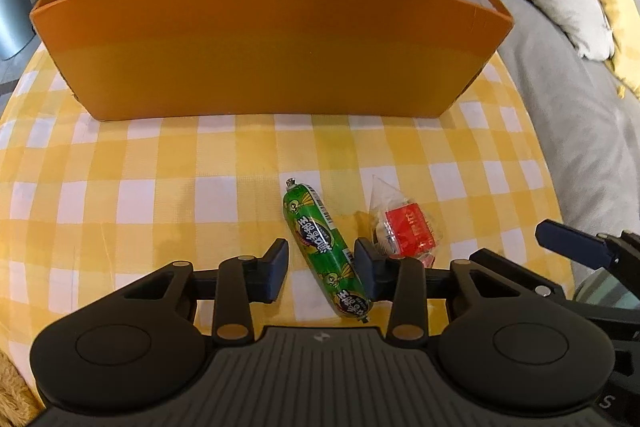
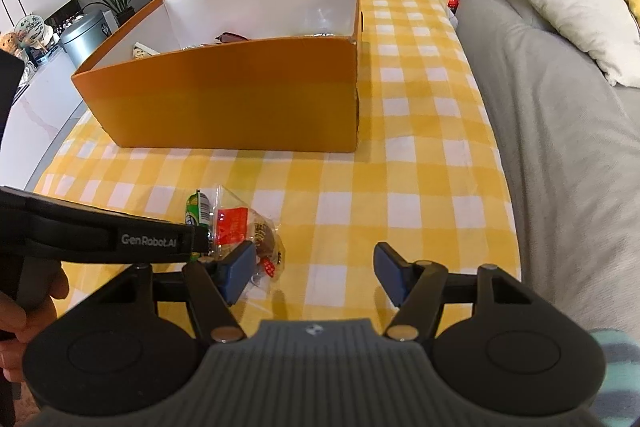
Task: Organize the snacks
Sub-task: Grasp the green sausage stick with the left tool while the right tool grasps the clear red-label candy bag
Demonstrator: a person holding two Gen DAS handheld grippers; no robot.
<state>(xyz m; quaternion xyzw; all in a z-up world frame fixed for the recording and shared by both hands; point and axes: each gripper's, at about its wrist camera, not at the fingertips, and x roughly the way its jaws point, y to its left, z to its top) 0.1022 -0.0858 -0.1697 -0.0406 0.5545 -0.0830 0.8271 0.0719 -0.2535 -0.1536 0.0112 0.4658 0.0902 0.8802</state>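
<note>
A green wrapped sausage stick (image 1: 325, 247) lies on the yellow checked tablecloth (image 1: 160, 167). My left gripper (image 1: 322, 269) is open with its fingers on either side of the sausage, a gap showing on the left side. A clear packet with a red label (image 1: 404, 233) lies just right of it. The orange box (image 1: 256, 47) with white inner walls stands behind and holds some snacks. My right gripper (image 2: 316, 273) is open and empty above the cloth, right of the packet (image 2: 240, 231). The sausage's tip (image 2: 198, 207) shows behind the left gripper's body.
A grey sofa (image 2: 560, 127) with a beige cushion (image 2: 568, 11) runs along the table's right edge. A plant, a metal bin and a water bottle stand on the floor at far left. The cloth (image 2: 420, 147) right of the box (image 2: 240, 99) is bare.
</note>
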